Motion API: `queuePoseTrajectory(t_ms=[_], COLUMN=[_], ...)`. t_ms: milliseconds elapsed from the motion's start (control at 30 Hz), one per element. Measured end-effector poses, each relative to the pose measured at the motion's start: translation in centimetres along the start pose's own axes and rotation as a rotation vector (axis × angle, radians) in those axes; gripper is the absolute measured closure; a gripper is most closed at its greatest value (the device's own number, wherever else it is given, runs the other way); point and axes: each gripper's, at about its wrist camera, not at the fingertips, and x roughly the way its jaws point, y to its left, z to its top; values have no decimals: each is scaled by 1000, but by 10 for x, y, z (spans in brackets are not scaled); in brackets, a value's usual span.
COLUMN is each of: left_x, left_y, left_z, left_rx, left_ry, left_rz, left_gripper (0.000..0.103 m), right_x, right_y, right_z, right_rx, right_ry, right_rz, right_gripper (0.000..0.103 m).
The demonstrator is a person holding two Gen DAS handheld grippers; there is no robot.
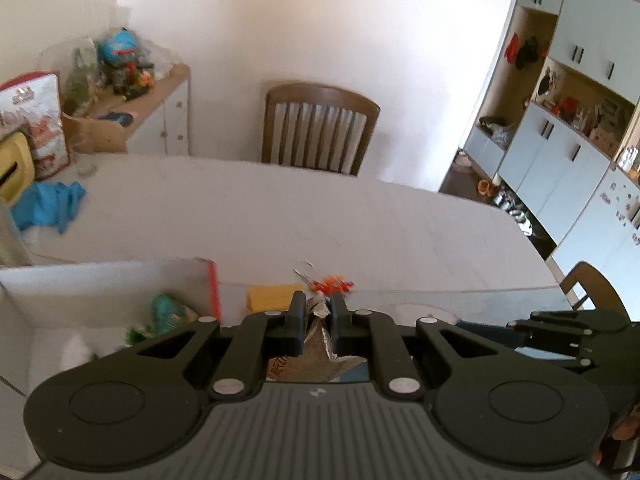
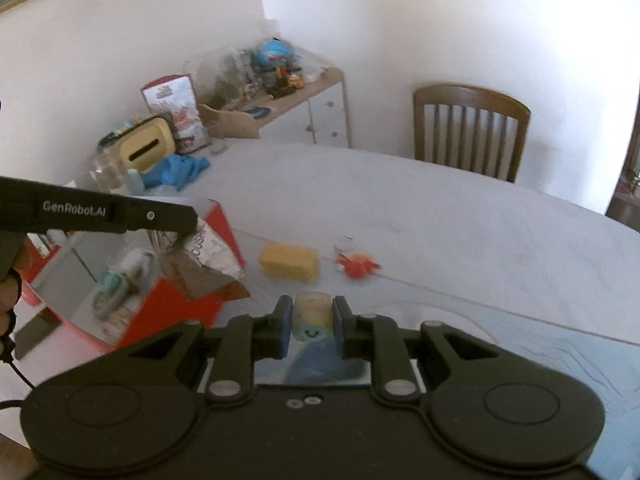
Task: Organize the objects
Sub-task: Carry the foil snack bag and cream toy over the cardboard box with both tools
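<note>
White table (image 2: pixel 440 216) half sorted: my left claw (image 1: pixel 319 312) pinches snack bag (image 1: pixel 318 344) near box (image 2: pixel 192 308); right claw (image 2: pixel 311 322) clamps smiley toy (image 2: pixel 312 320). Ahead remain sponge (image 2: pixel 289 262), orange toy (image 2: pixel 357 264).

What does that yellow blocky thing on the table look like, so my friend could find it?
Start at the big white table, then find the red-and-white box near its front edge. Just right of the box lies the yellow sponge, a soft-looking rectangular block lying flat. The small orange toy beside it is spiky and much smaller, while the sponge is plain, pale yellow and brick-shaped.
</note>
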Motion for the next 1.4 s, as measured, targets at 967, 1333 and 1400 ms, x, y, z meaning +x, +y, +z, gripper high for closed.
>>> queuePoseTrajectory(t_ms=[967,1333,1400], left_x=[-34,1,8], left_y=[181,195,196], left_z=[-30,-37,-38], left_rx=[-57,-23,-27], left_ry=[-10,-7,13], left_rz=[310,346,344], left_gripper=[91,91,91], right_x=[96,135,139], right_y=[180,206,207], right_z=[20,5,2], right_rx=[-204,-261,-267], right_ry=[90,174,189], right_rz=[199,174,173], right_gripper=[84,84,84])
